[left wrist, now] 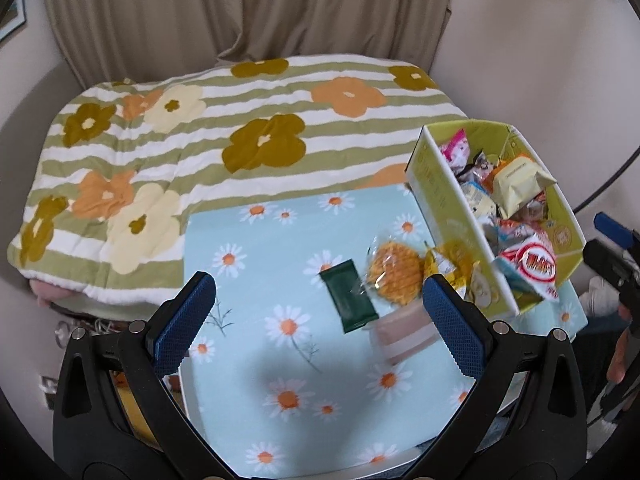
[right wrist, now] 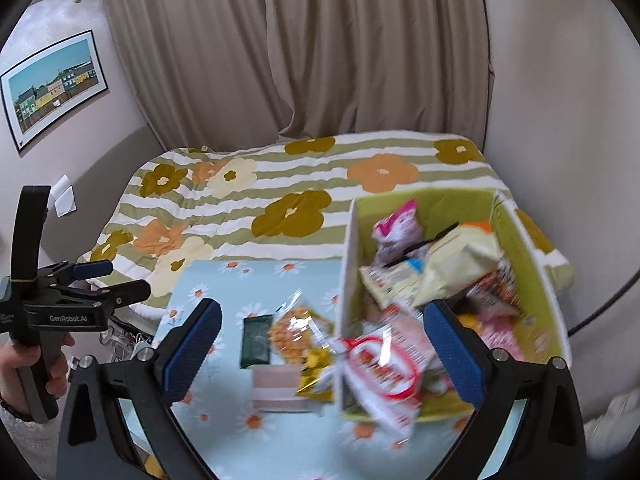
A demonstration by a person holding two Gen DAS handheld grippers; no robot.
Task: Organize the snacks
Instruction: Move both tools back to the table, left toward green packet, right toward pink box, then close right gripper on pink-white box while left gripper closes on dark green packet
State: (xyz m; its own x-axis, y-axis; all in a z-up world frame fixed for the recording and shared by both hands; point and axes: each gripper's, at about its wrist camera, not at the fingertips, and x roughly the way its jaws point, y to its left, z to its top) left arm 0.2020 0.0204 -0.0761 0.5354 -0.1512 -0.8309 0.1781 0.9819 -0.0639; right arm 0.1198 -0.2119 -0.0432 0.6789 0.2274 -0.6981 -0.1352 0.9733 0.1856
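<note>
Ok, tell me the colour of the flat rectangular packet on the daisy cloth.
Dark green packet, clearest in left wrist view.

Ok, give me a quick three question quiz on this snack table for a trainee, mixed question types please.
1. True or false: the dark green flat packet lies inside the yellow-green cardboard box.
2. Which snack touches the dark green packet's right side: A the clear-wrapped round golden waffle, B a banana, C a soda can?
3. Fill in: both the left gripper and the right gripper are ___.

Key: 1 false, it lies on the daisy-print blue tablecloth. 2 A. 3 open.
</note>
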